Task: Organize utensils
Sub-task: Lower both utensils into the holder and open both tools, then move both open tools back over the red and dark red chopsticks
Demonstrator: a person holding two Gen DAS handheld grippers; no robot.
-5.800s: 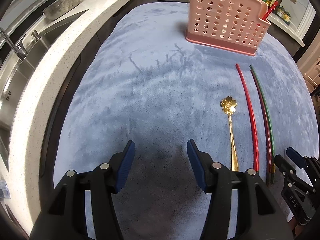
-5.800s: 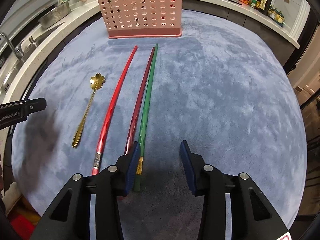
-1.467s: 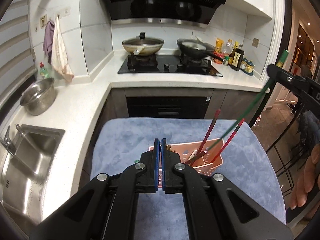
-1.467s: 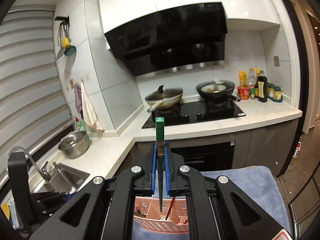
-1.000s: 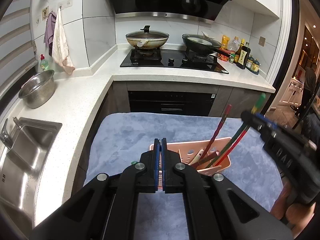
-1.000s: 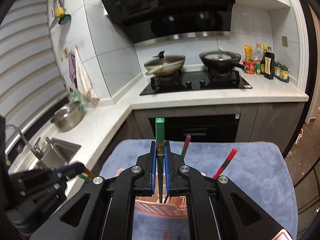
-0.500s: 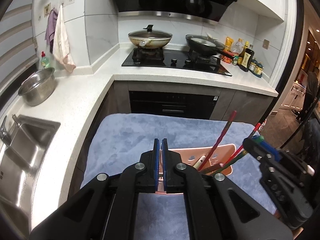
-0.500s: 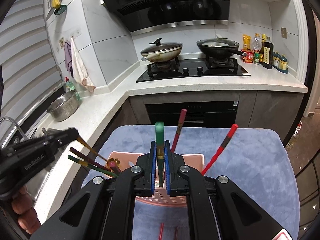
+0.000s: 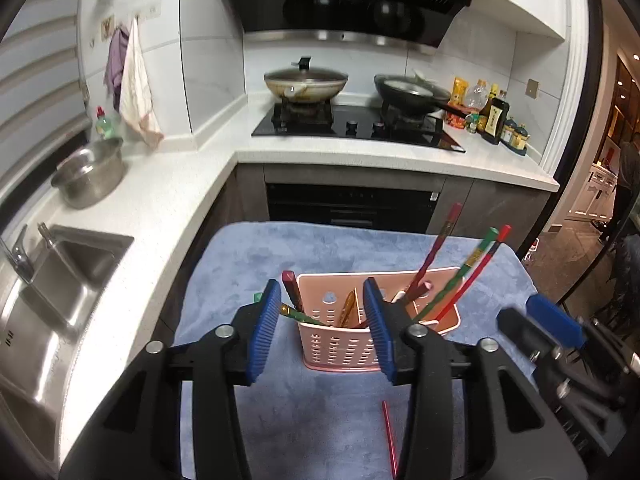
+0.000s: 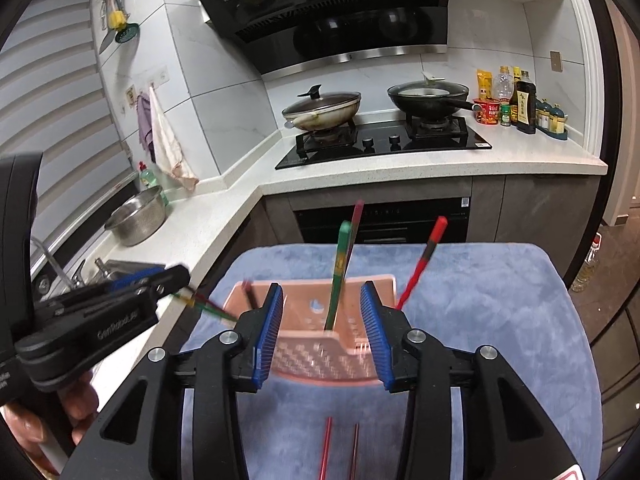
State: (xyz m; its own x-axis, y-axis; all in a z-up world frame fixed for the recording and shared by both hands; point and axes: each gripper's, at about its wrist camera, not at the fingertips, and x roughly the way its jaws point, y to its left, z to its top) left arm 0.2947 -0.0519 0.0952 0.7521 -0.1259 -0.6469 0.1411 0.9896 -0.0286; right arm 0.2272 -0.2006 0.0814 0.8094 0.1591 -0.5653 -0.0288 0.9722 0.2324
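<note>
A kitchen corner with a white counter (image 9: 168, 184) and a black hob frames a blue cloth (image 9: 320, 420) on which the pink utensil basket (image 9: 344, 344) stands, and everything else is placed from that basket. The left gripper (image 9: 320, 330) hangs just in front of it, its blue pads spread apart with nothing between them; its jaws have just been opening. The right gripper (image 10: 322, 334) is likewise parted, having just been opening, and the green chopstick (image 10: 340, 276) seen between its pads stands loose in the basket, touched by neither pad. In the left view that green chopstick (image 9: 476, 258) leans out over the basket's right rim beside a red chopstick (image 9: 480, 268) and a dark red one (image 9: 434, 250), while the gold spoon (image 9: 348, 312) sits inside near the front wall. 2 more sticks lie flat on the cloth in front of the basket (image 10: 340, 452). The likely trouble is a gripper clipping the leaning tops as it draws away, which could tip the light basket or flick a stick out. To the basket's left the cloth ends close to the counter edge and the sink (image 9: 52, 288); to its right and front there is open cloth for moving.
</note>
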